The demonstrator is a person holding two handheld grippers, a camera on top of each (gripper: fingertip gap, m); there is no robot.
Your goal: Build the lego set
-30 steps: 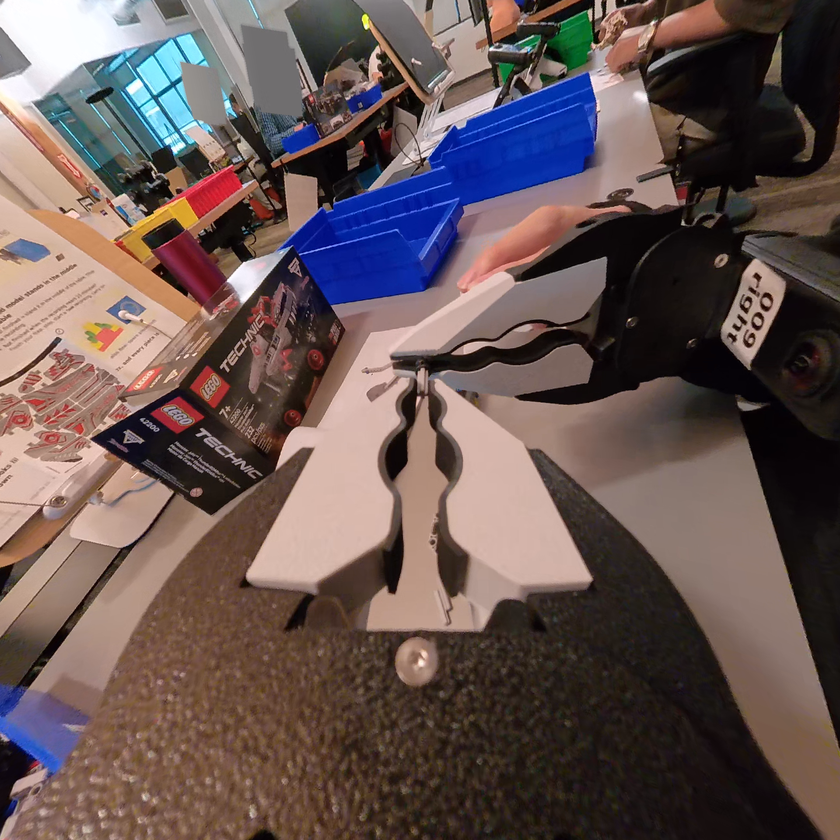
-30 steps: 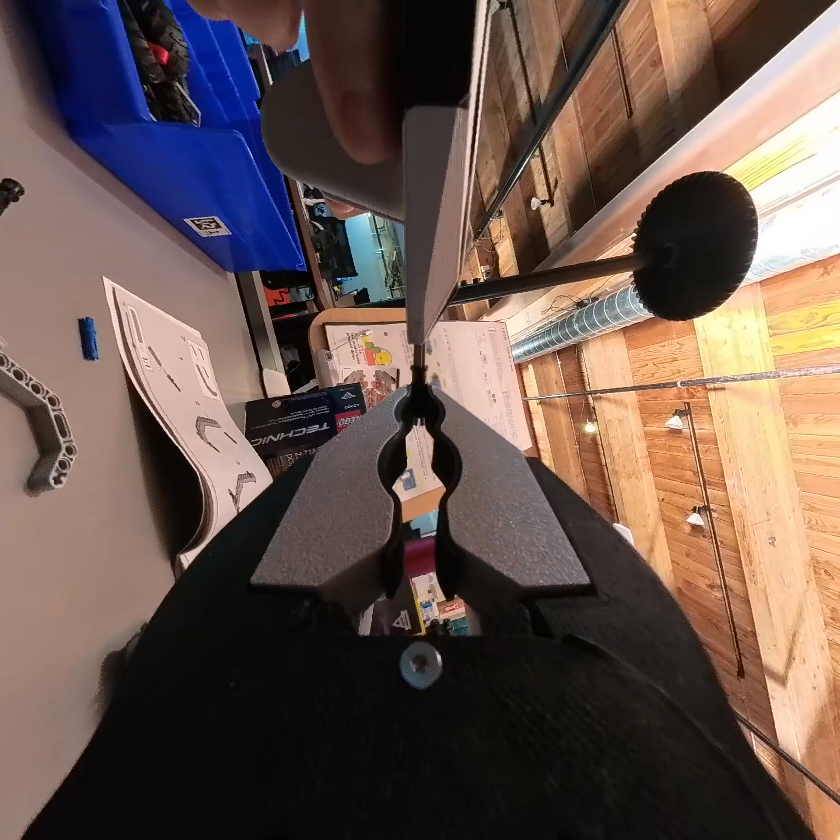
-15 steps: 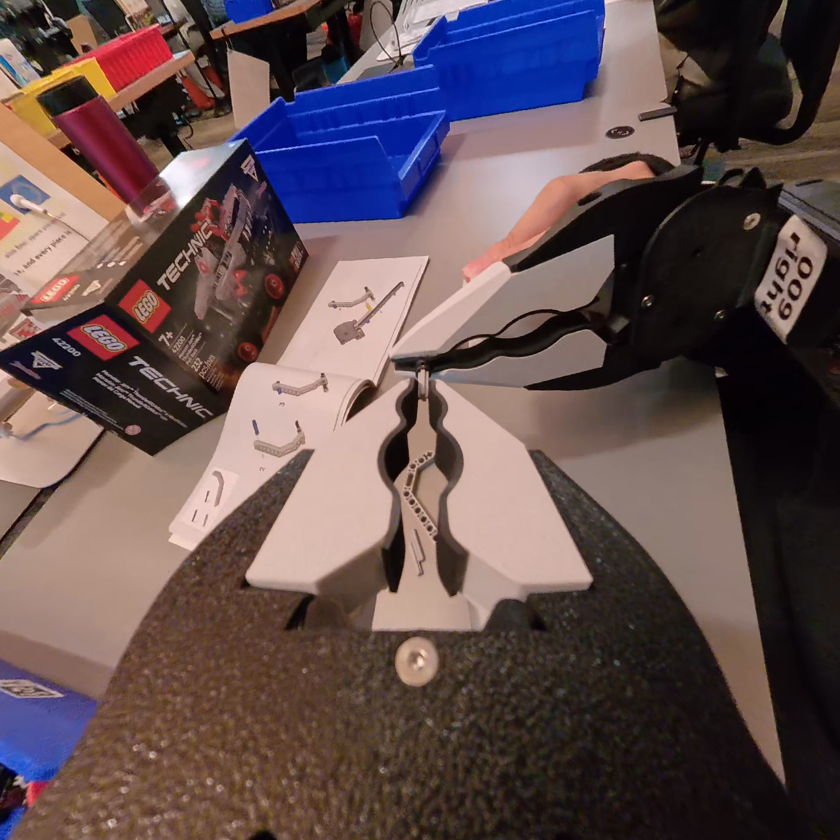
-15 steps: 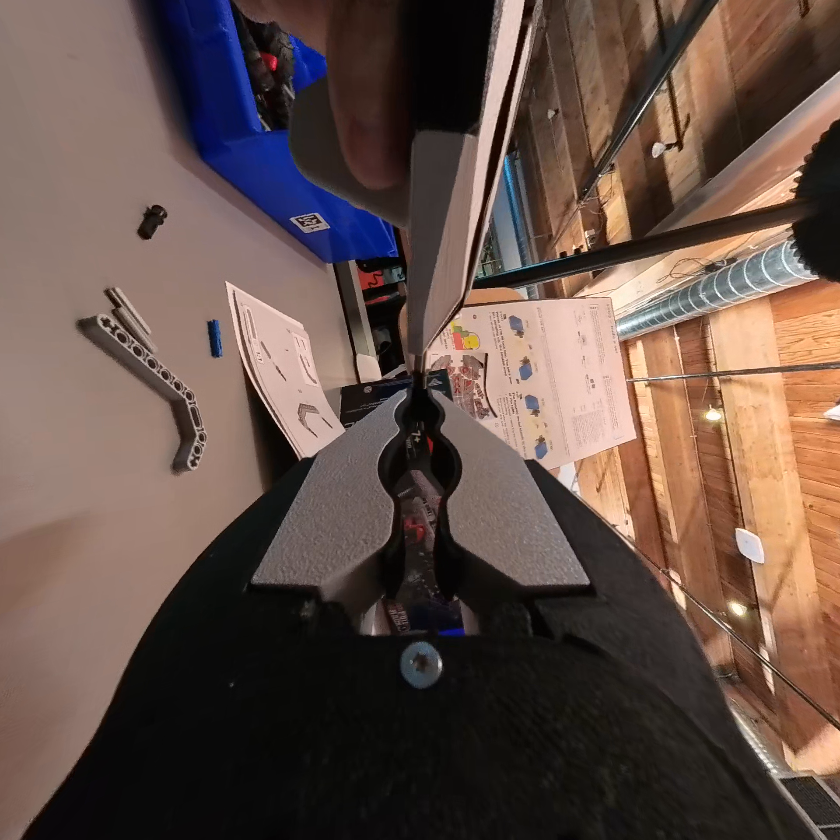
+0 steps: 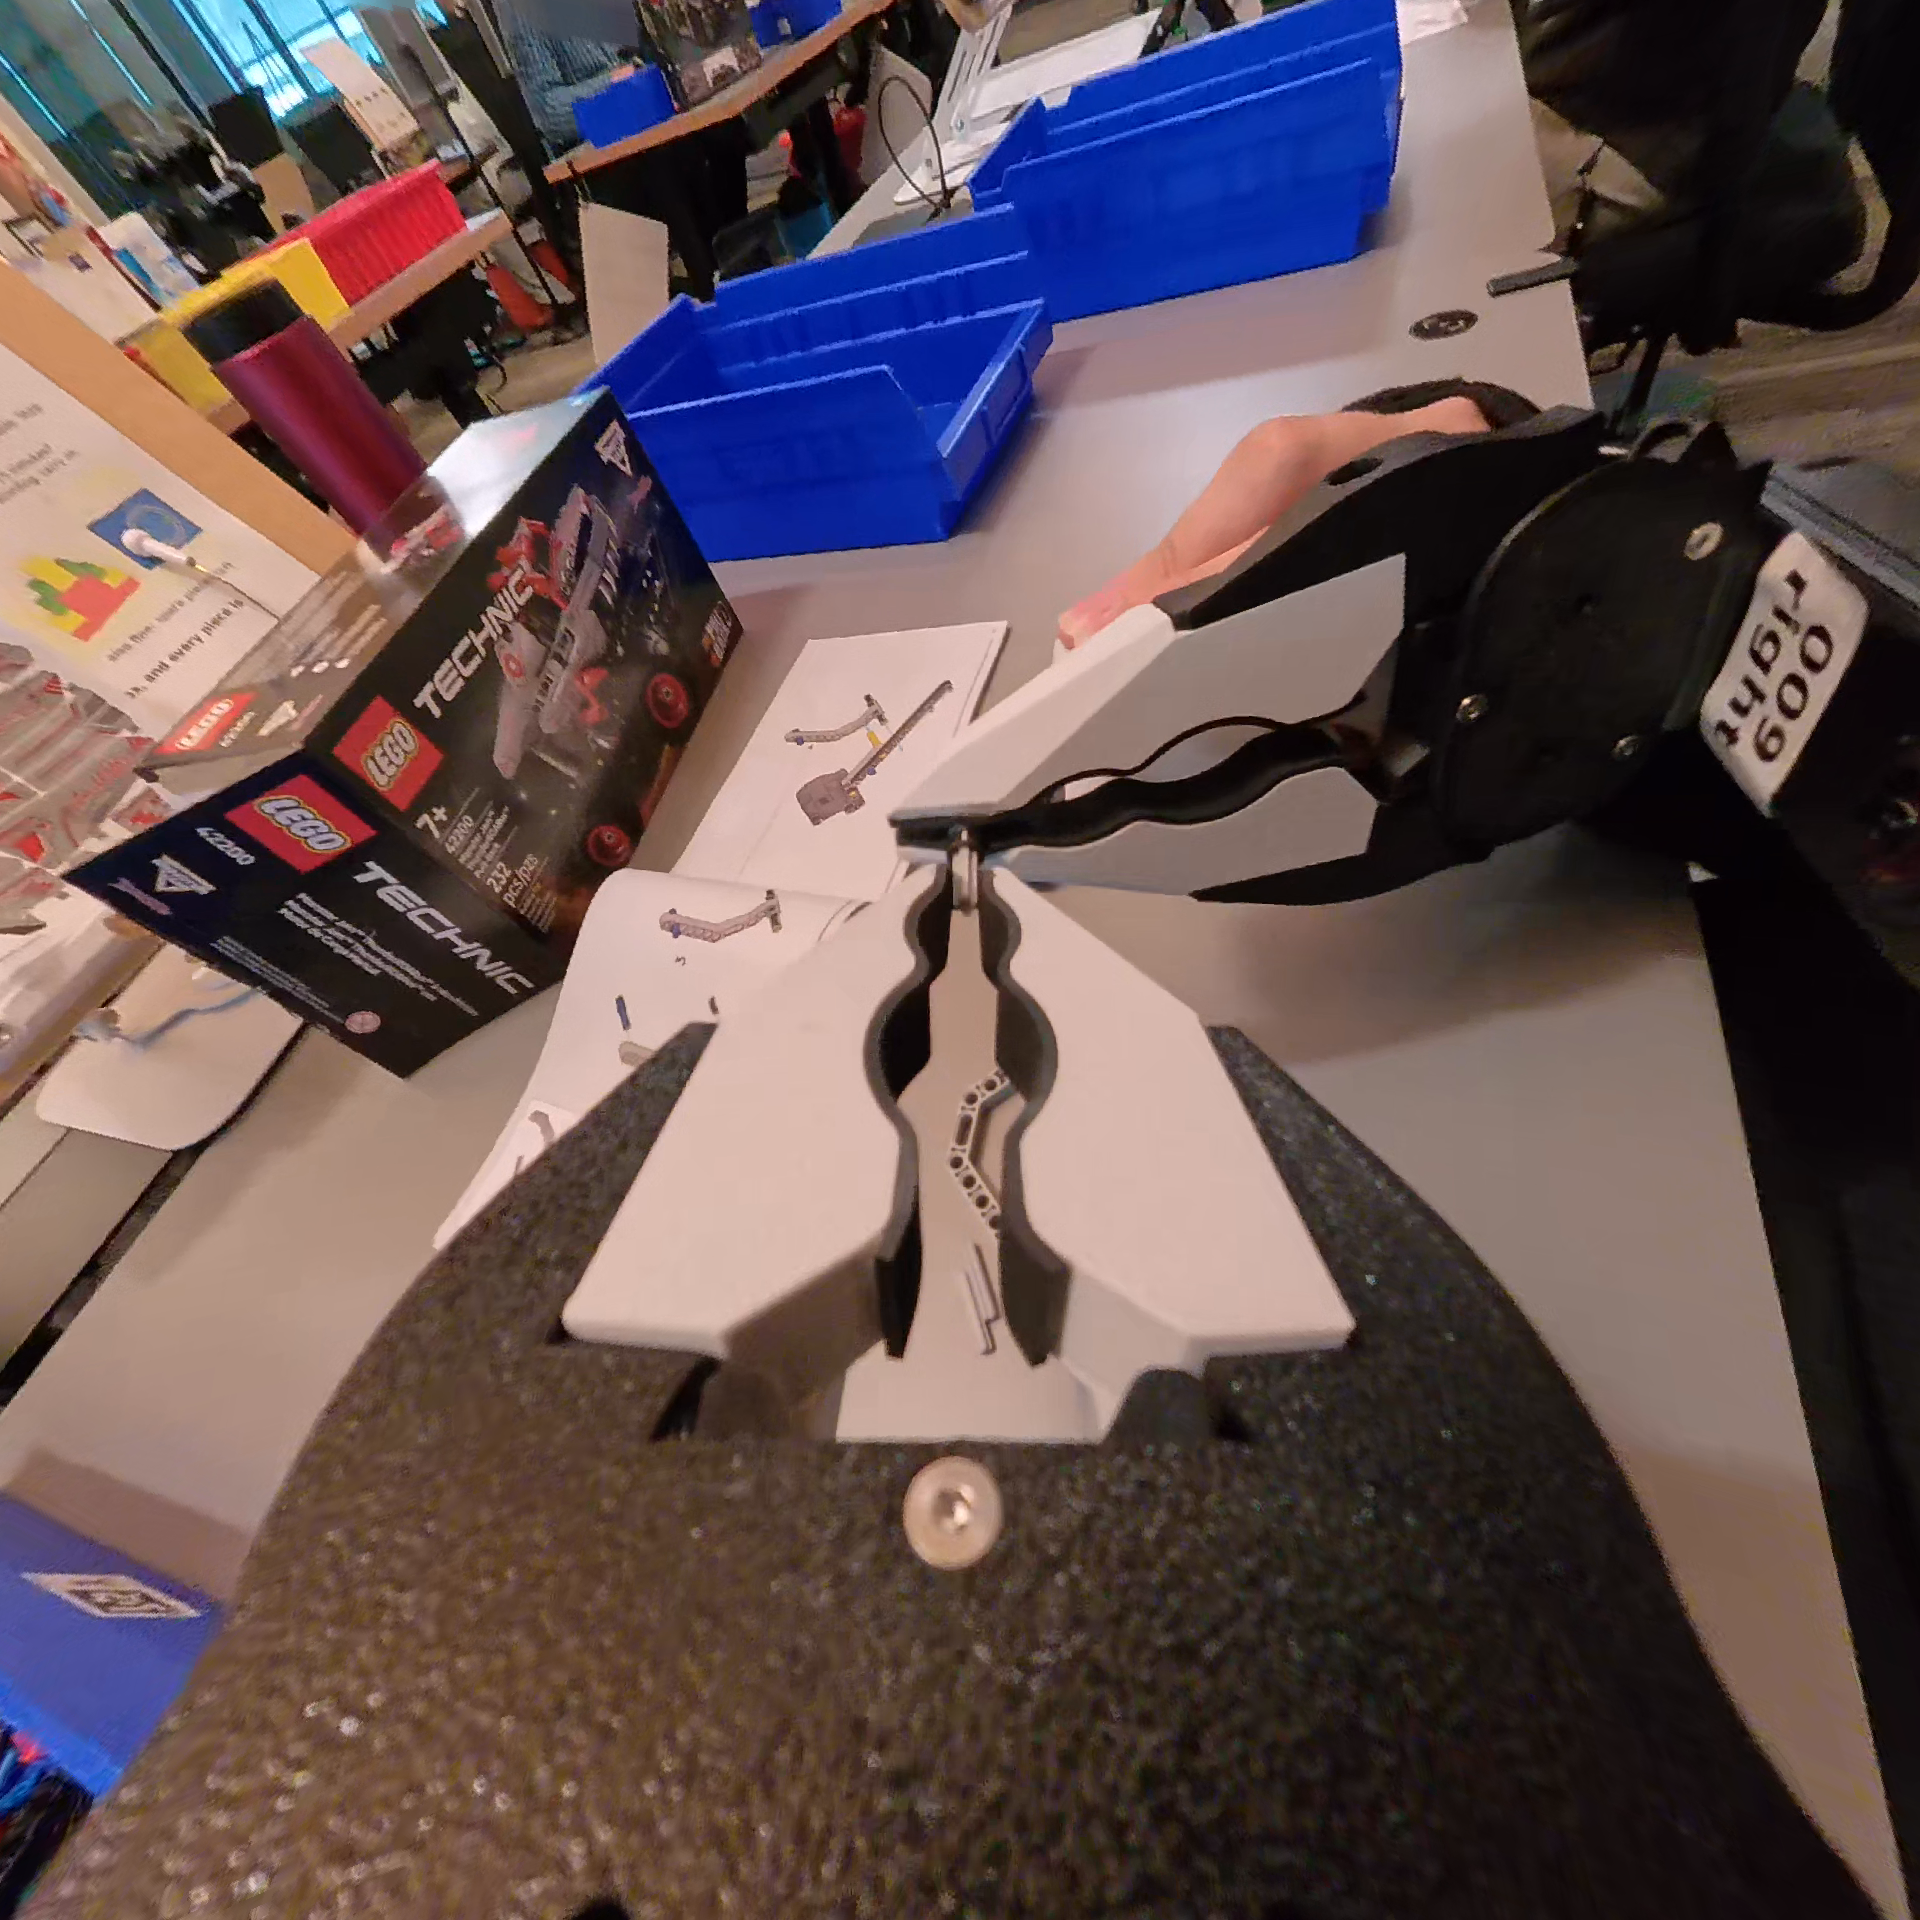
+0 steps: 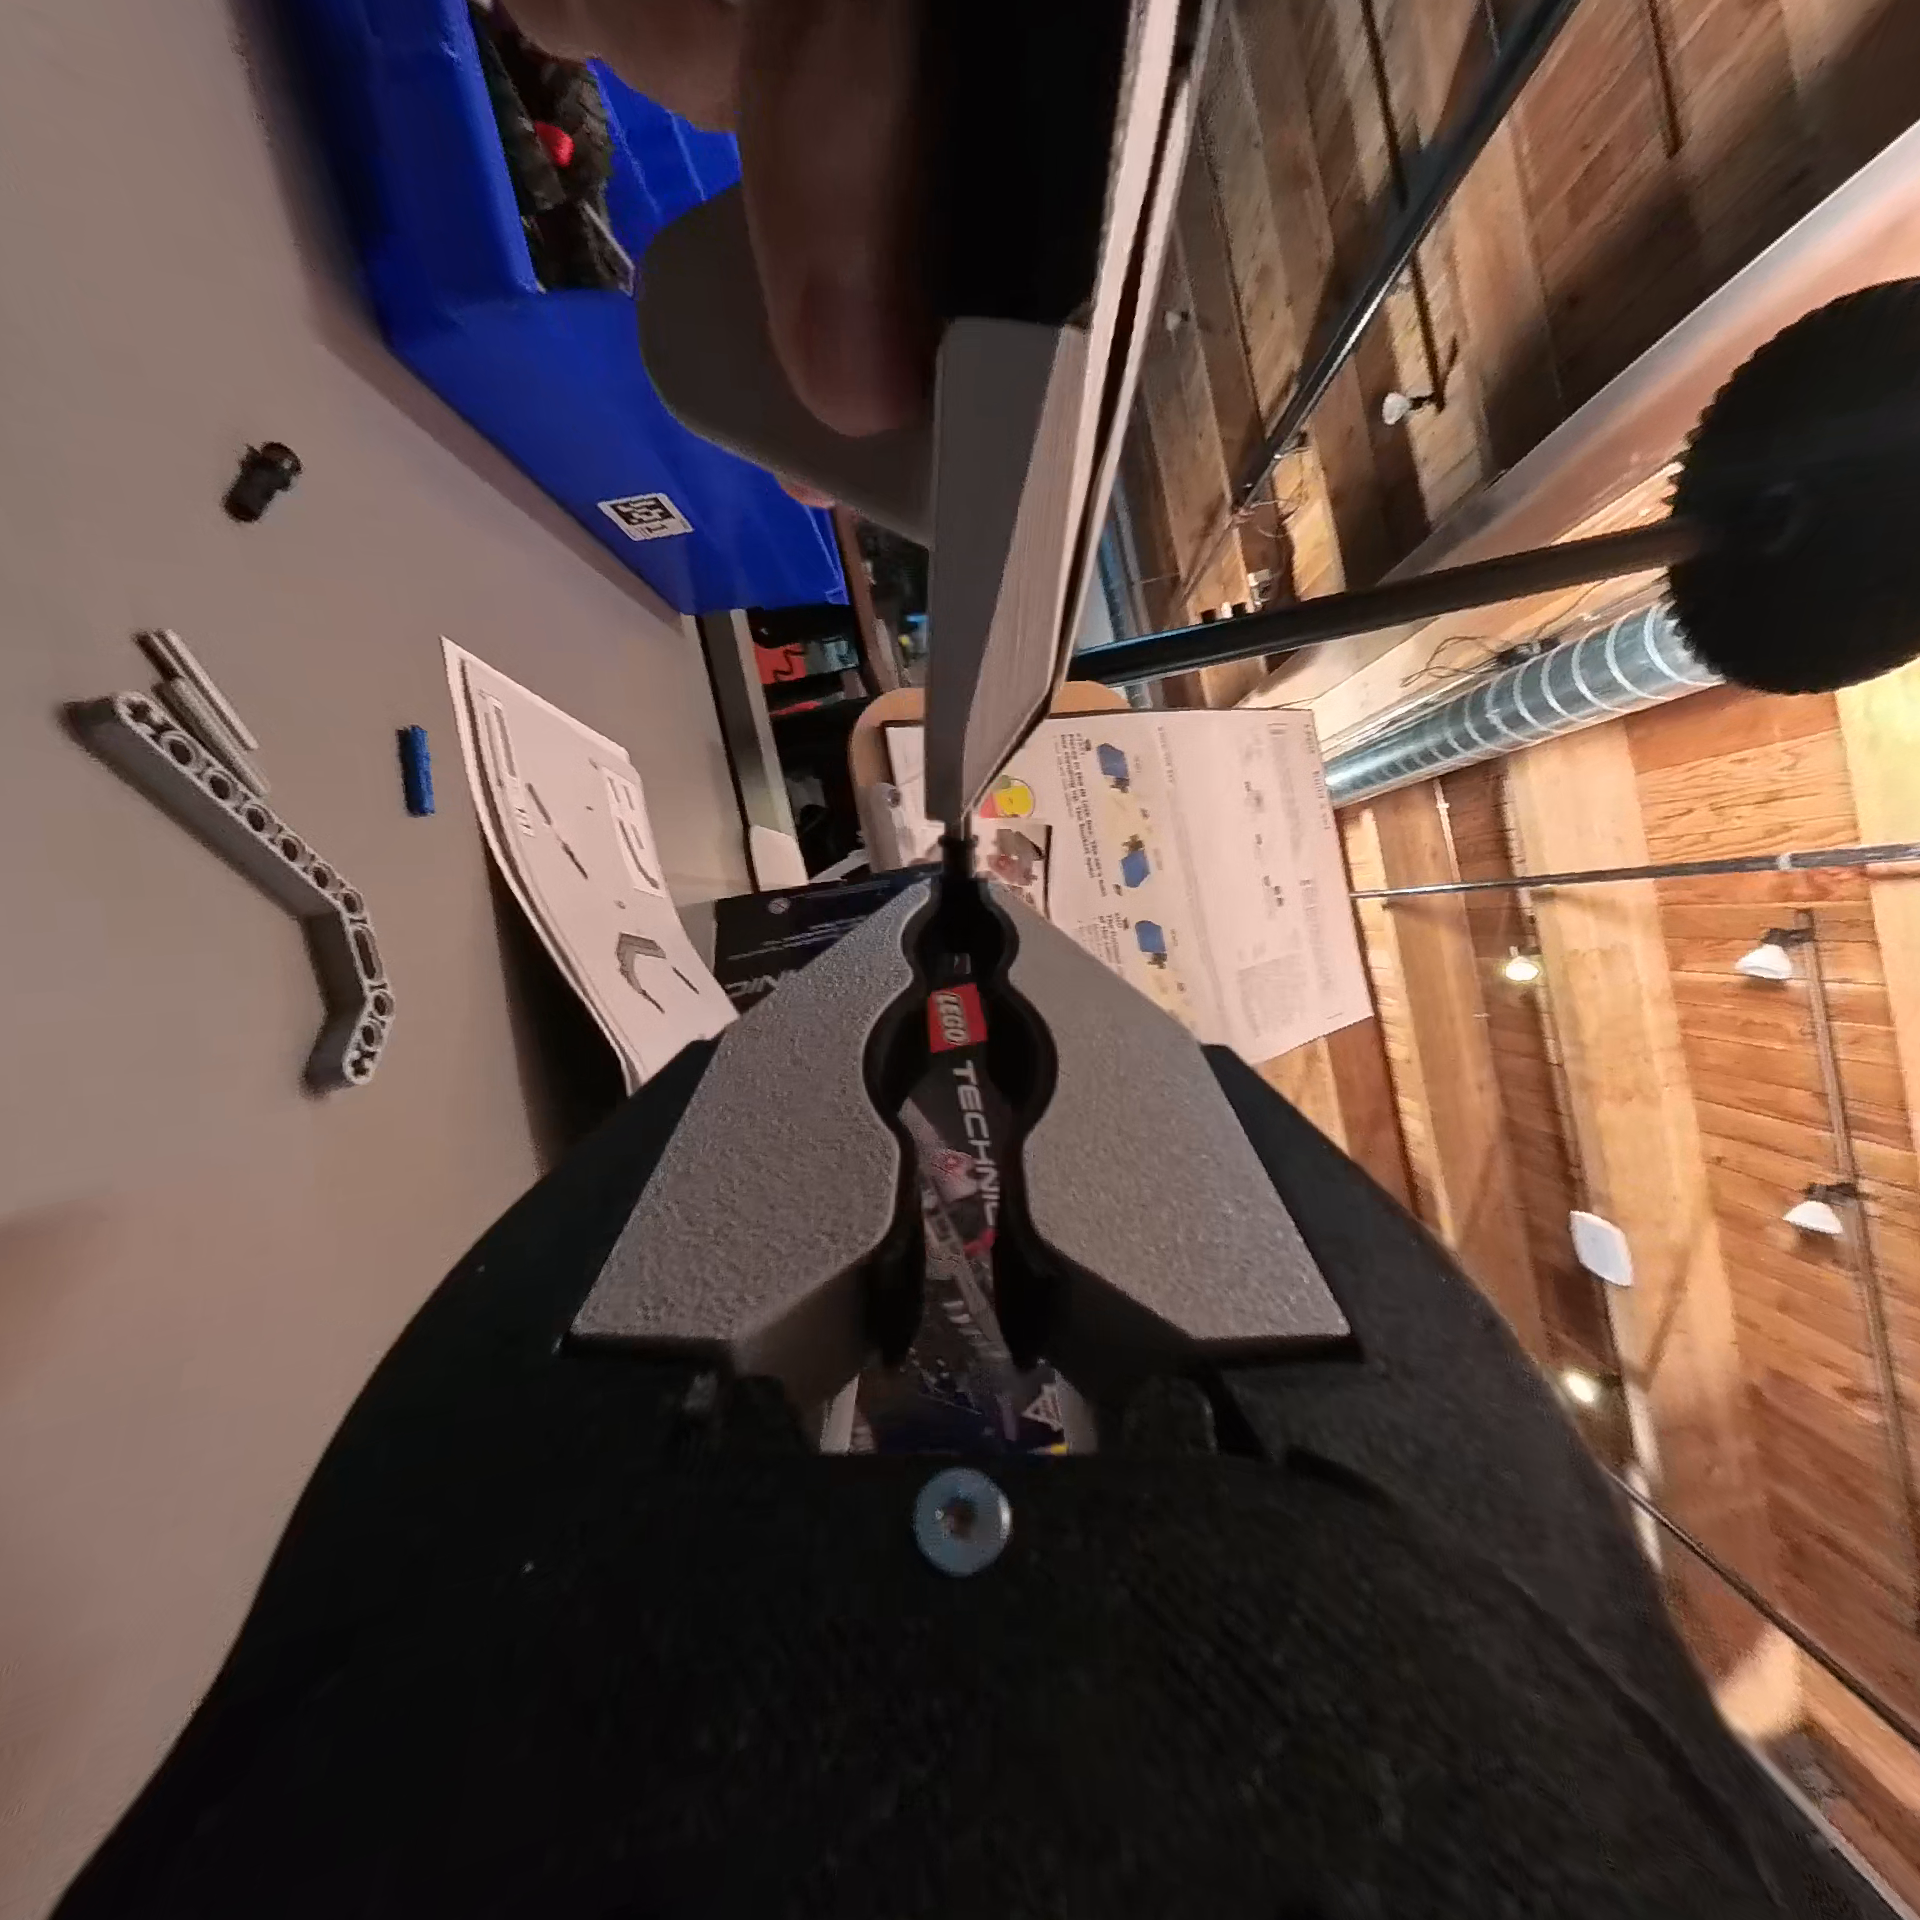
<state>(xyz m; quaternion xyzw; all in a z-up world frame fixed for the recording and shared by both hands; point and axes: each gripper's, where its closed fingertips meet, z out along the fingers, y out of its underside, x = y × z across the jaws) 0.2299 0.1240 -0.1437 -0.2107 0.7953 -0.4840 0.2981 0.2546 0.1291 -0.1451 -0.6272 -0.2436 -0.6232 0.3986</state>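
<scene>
Grey small piece (image 5: pixel 963 864) pinched between both grippers' closed jaws.

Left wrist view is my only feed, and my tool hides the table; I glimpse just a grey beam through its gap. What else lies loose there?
Observer: A small blue pin lies between the grey bent beam and the instruction booklet.
Operator: Any black parts?
Observer: One black connector lies alone on the table, near the blue bin.
Operator: What's in that bin?
Observer: Black tyres, with something red among them.
</scene>
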